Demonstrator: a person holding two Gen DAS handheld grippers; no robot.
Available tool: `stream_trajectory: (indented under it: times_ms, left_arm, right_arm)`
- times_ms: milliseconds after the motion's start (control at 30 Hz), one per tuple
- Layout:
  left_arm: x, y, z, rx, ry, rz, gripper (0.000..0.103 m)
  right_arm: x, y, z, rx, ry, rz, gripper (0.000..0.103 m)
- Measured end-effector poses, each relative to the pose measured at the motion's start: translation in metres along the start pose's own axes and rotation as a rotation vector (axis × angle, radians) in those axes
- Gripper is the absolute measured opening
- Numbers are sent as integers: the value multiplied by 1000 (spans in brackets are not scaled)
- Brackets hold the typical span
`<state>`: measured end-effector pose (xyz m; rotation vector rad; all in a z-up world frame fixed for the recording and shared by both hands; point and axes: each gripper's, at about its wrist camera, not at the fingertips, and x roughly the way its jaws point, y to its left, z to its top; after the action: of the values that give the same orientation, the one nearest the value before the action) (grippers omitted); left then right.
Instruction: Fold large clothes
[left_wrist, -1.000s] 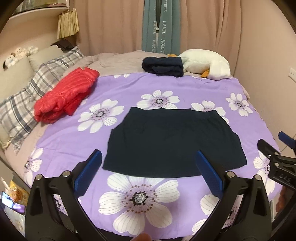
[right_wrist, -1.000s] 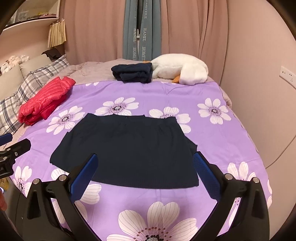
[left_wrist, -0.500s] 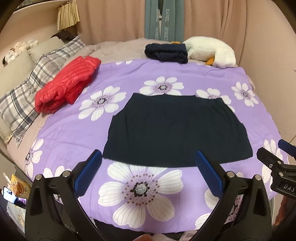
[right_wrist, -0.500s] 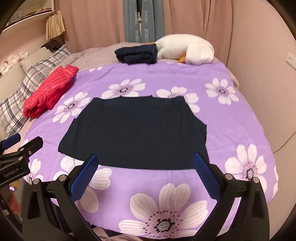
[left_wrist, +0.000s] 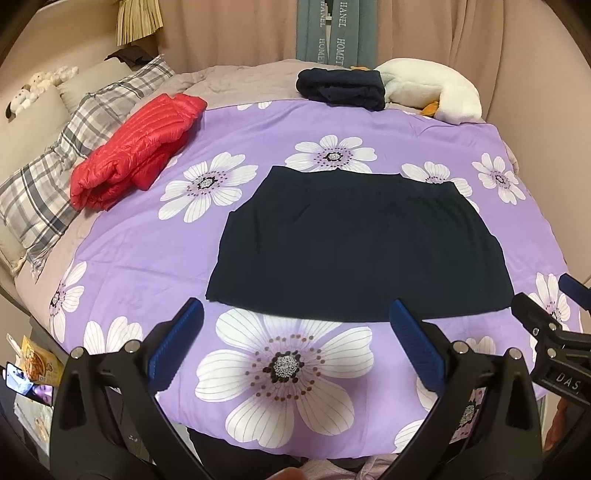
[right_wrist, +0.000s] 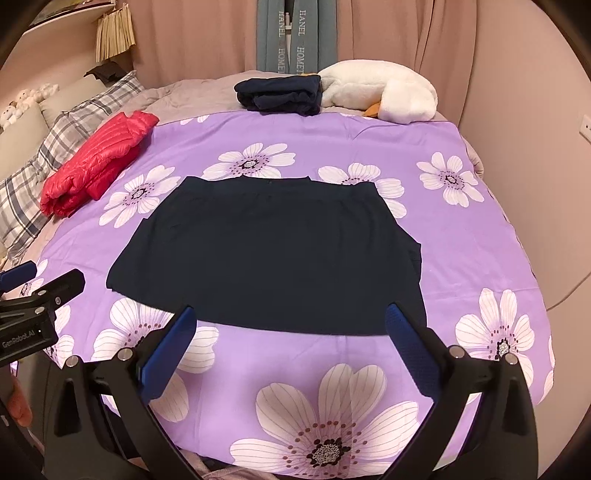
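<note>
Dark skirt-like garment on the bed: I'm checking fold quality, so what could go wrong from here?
1. The dark garment has a bunched right edge; folding now may trap that wrinkle.
2. Left gripper and right gripper are both open, short of the hem; uneven pinches could skew the fold.
3. Thin fabric: pads may catch the purple floral cover too.

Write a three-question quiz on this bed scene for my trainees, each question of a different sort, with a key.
1. True or false: the left gripper is shut on the dark garment.
2. Multiple choice: what lies beside the white plush toy at the far edge of the bed? A) the red puffer jacket B) a folded dark garment C) a plaid pillow
3. Fill in: the dark garment lies spread flat on the purple ______ blanket.

Key: 1 false, both grippers are open and hold nothing; the right gripper is off the cloth too. 2 B, the folded dark garment. 3 flowered.
</note>
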<state>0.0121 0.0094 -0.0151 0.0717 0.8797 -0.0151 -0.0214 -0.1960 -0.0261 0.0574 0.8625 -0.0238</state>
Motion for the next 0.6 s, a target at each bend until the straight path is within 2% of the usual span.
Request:
stream_trajectory:
  times_ms: [600]
  left_arm:
    - [3,-3,0,12,8,-1,101]
  right_arm:
    - [6,-5,0,14,8,-1,102]
